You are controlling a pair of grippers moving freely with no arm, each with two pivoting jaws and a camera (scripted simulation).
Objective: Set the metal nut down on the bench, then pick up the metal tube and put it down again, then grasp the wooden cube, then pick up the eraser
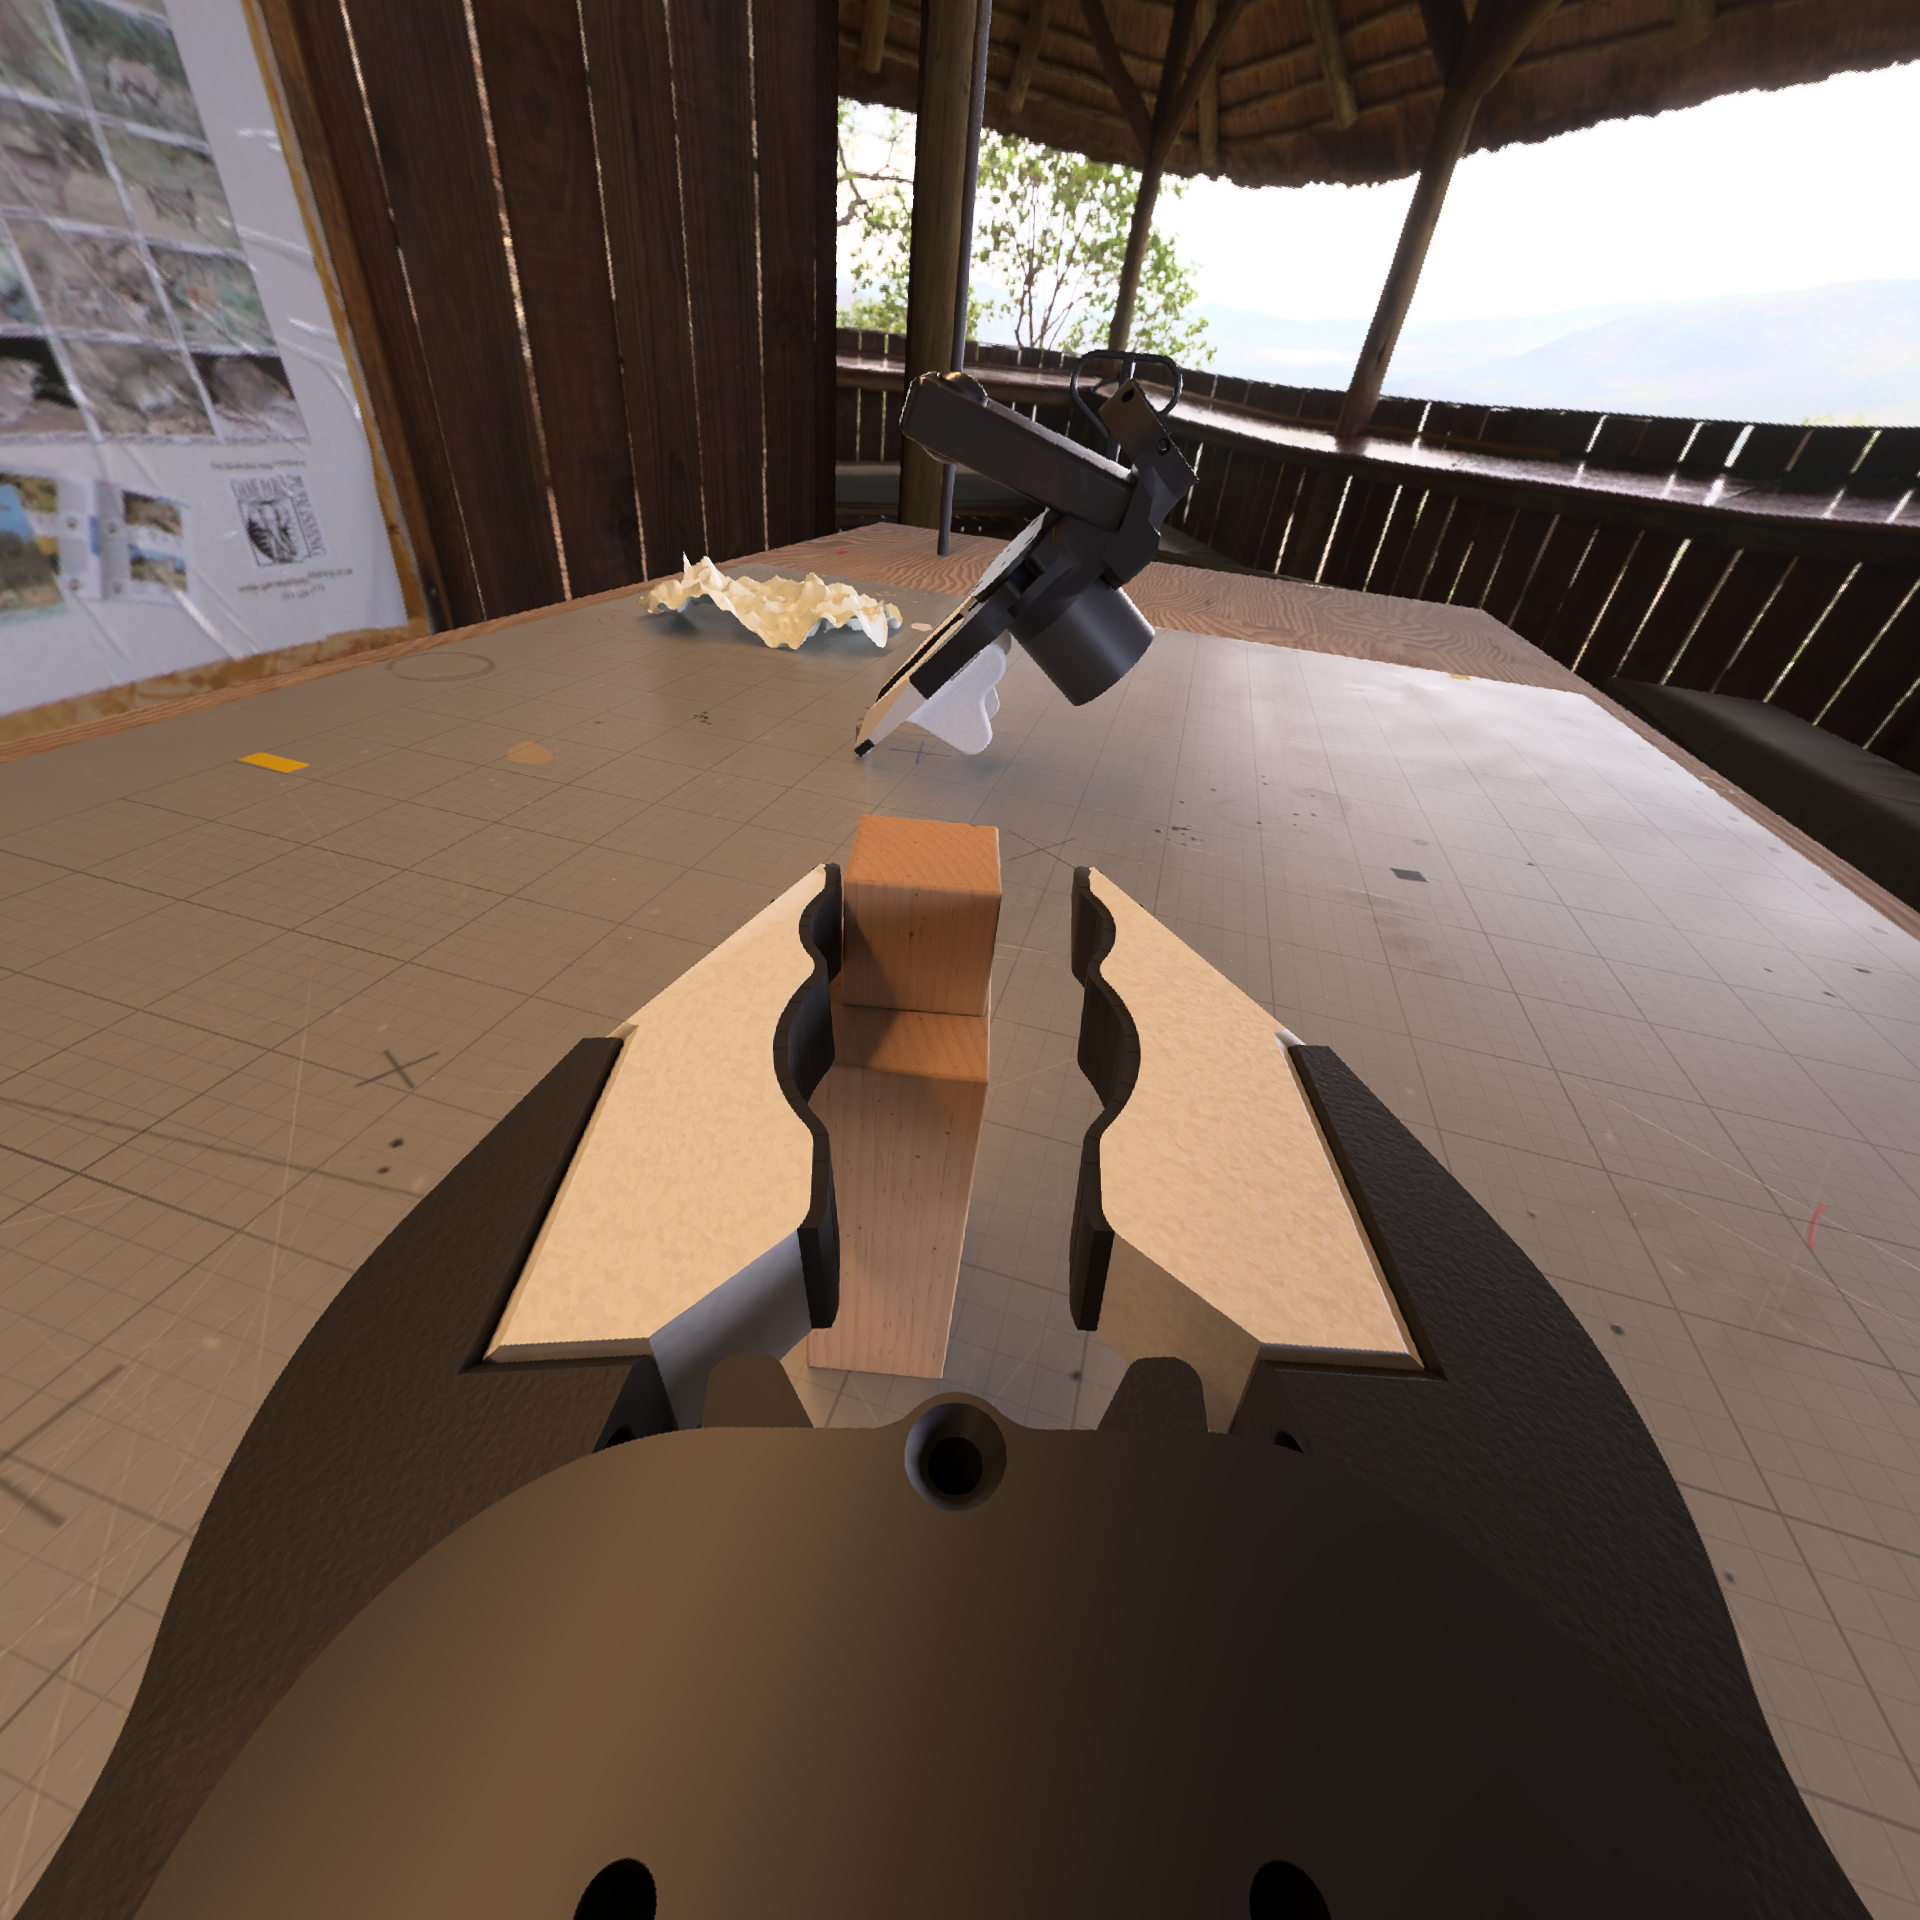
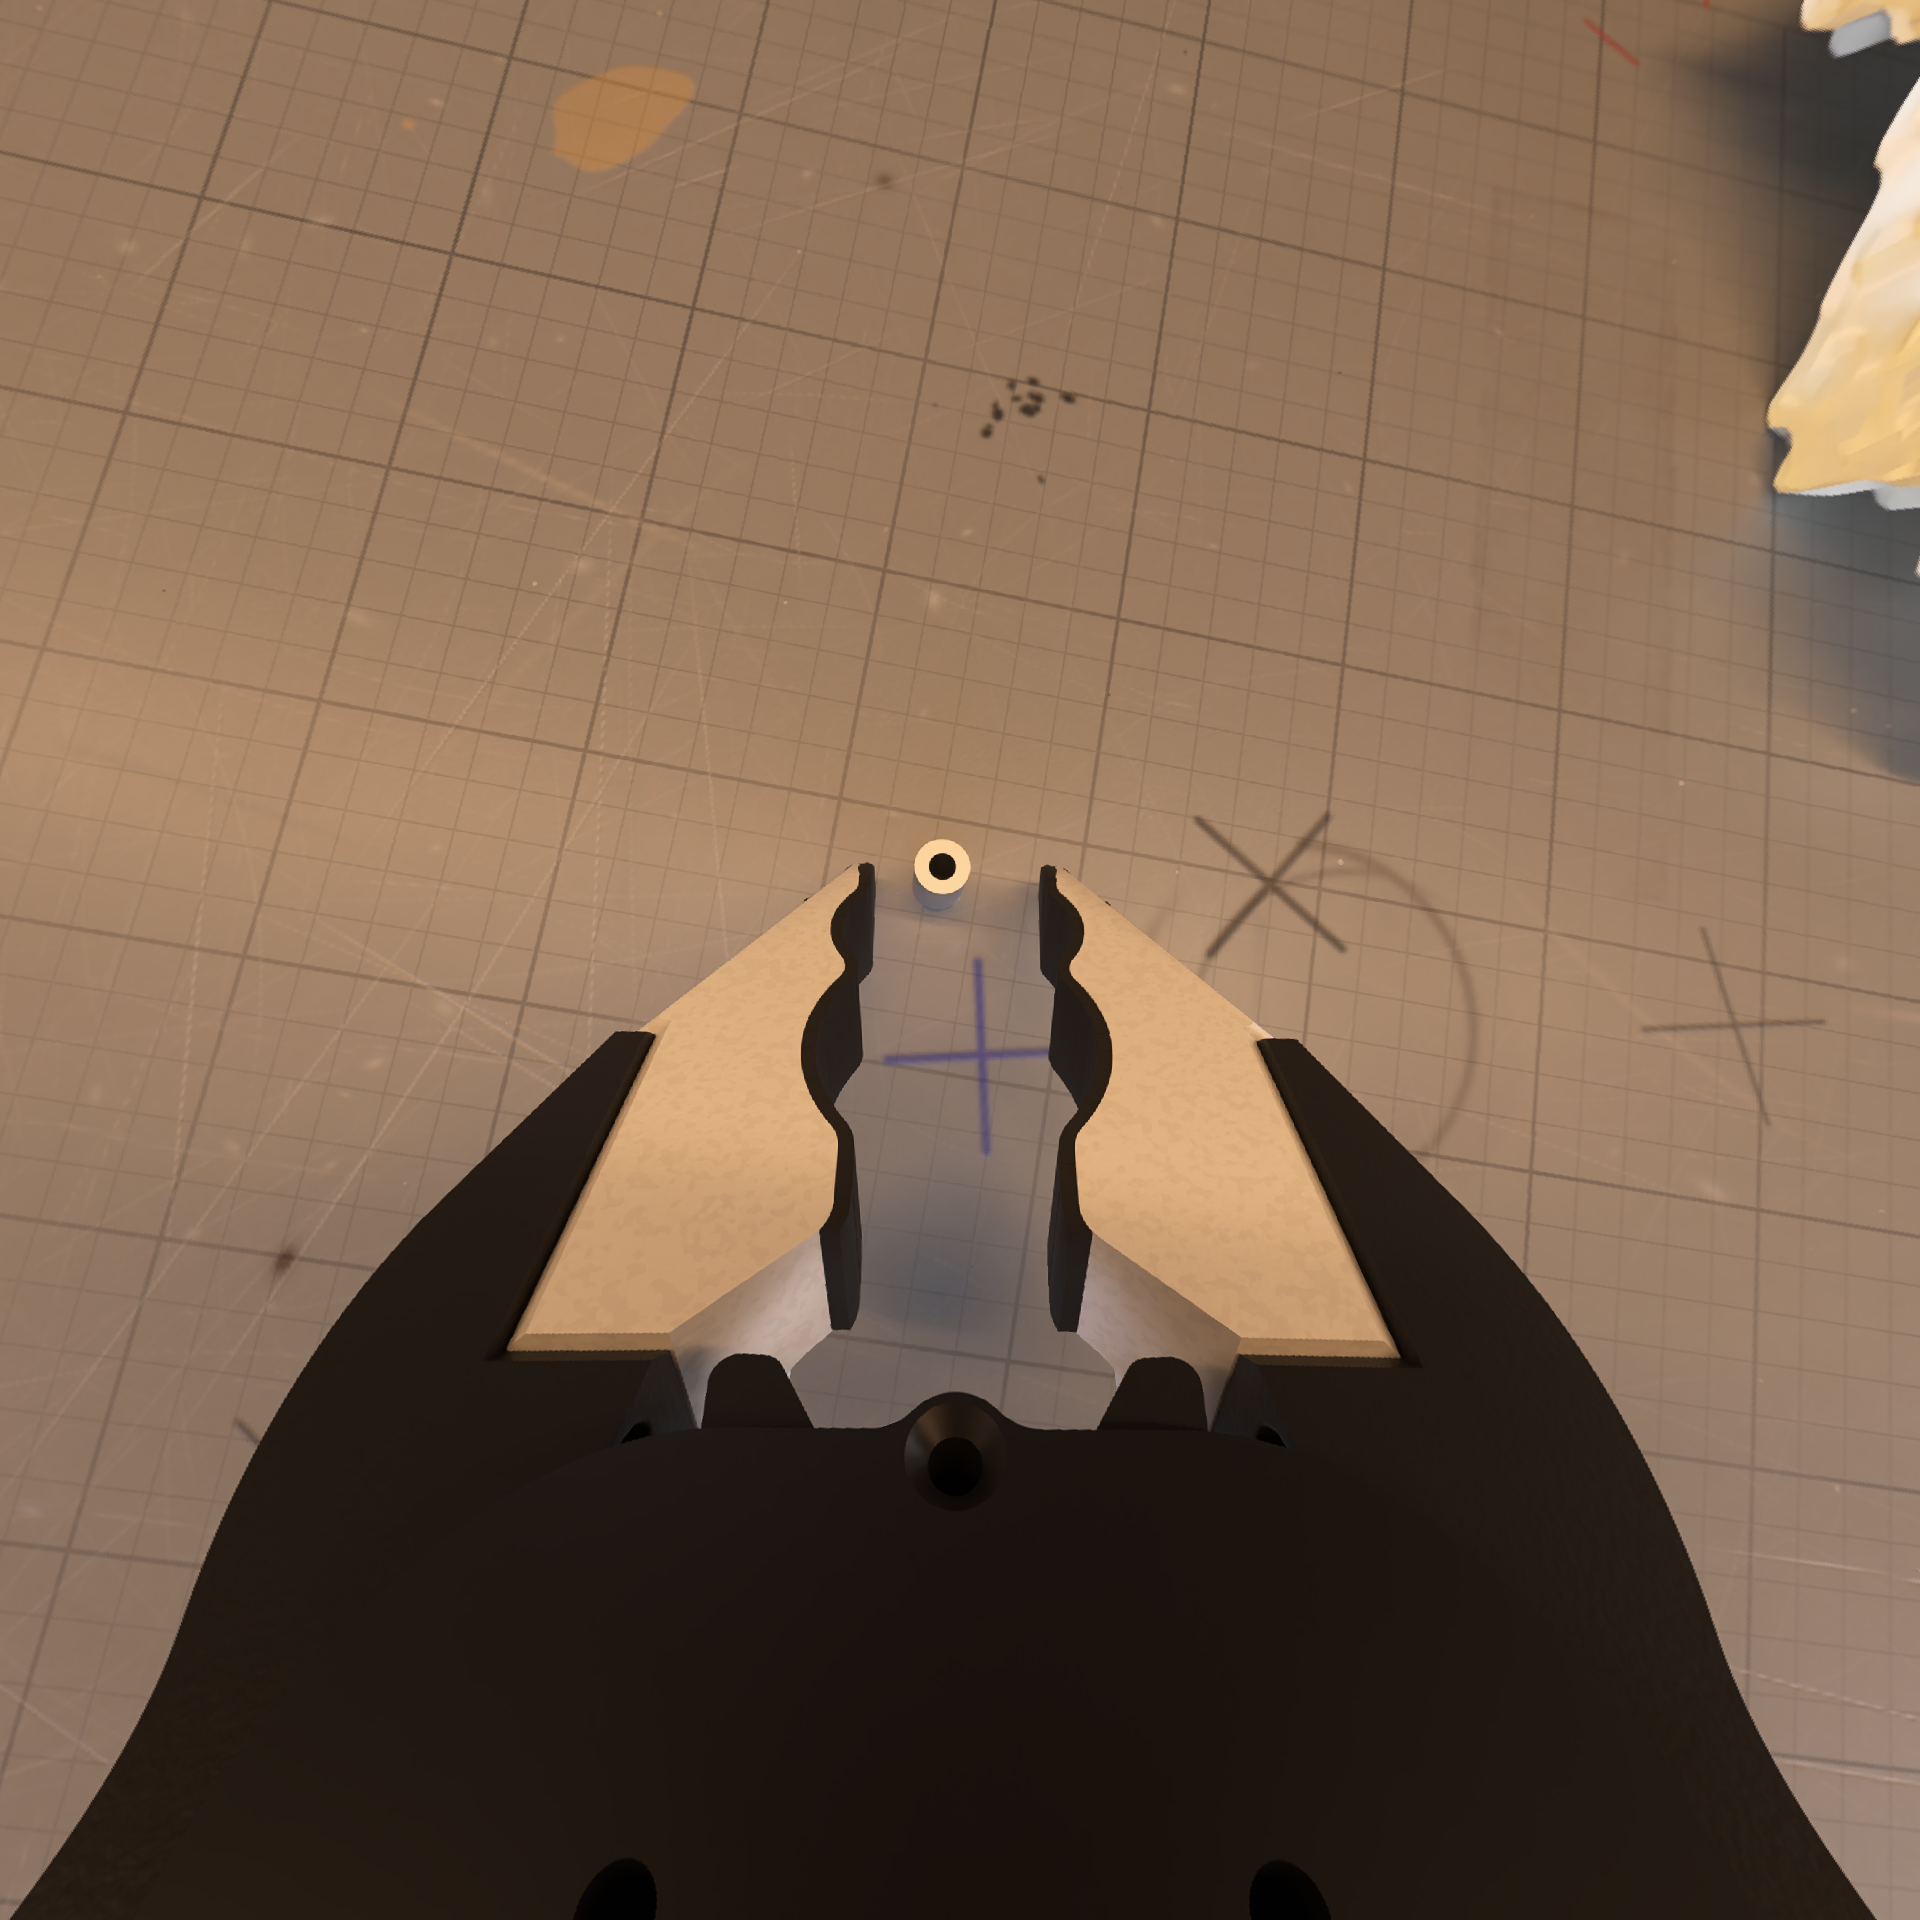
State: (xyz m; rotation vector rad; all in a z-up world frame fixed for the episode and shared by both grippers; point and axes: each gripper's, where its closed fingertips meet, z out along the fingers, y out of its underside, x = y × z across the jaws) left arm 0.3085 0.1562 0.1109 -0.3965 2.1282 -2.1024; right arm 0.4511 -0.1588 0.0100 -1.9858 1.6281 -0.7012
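In the left wrist view my left gripper [image 1: 956,878] is open around a wooden cube [image 1: 920,914] that stands on the bench. The cube touches the left finger, and a gap separates it from the right finger. A paler wooden face [image 1: 899,1226] runs back from the cube between the fingers. My right gripper [image 1: 894,727] shows farther off, tilted steeply down with its tips near the bench. In the right wrist view the right gripper [image 2: 956,878] is open, and a small metal tube [image 2: 939,896] stands upright just beyond its fingertips. No nut or eraser is in view.
A crumpled cream sheet [image 1: 774,608] lies at the back of the gridded mat, and it also shows at the right edge of the right wrist view [image 2: 1860,364]. An orange stain [image 2: 618,114] marks the mat. A wooden wall with a poster [image 1: 156,312] stands at the left.
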